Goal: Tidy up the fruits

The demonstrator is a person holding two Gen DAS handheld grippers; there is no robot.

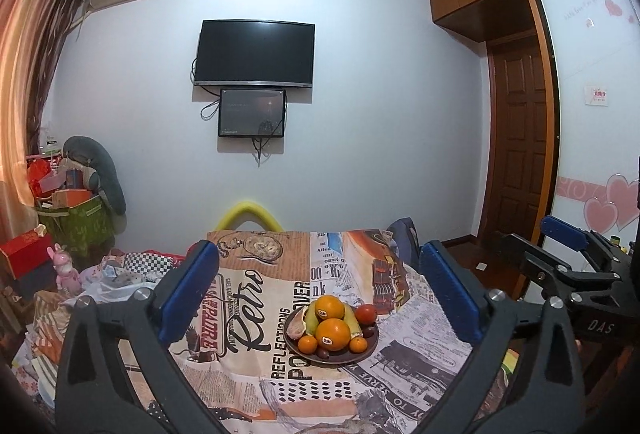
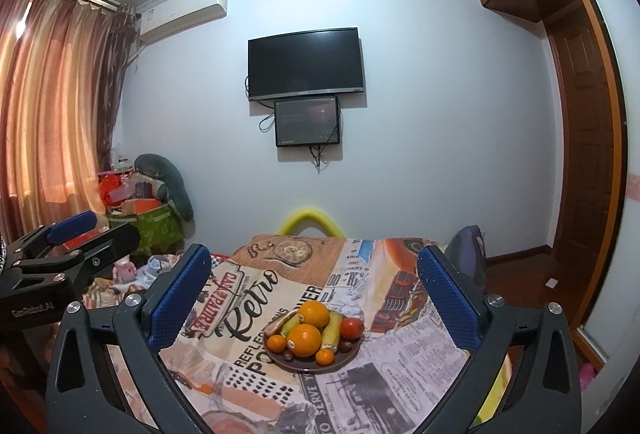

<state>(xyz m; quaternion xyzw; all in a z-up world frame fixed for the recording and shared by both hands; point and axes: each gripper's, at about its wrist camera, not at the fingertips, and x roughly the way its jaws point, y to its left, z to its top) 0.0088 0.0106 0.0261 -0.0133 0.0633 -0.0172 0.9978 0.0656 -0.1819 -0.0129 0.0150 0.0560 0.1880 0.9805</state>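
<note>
A dark plate [image 1: 360, 356] heaped with fruit sits on the printed tablecloth [image 1: 256, 314]: two large oranges [image 1: 333, 334], small tangerines [image 1: 308, 344], a tomato [image 1: 366, 313] at its right and yellow-green bananas [image 2: 333, 330]. The left gripper [image 1: 320, 290] and right gripper [image 2: 314, 298] hover released, jaws wide, holding nothing.
</note>
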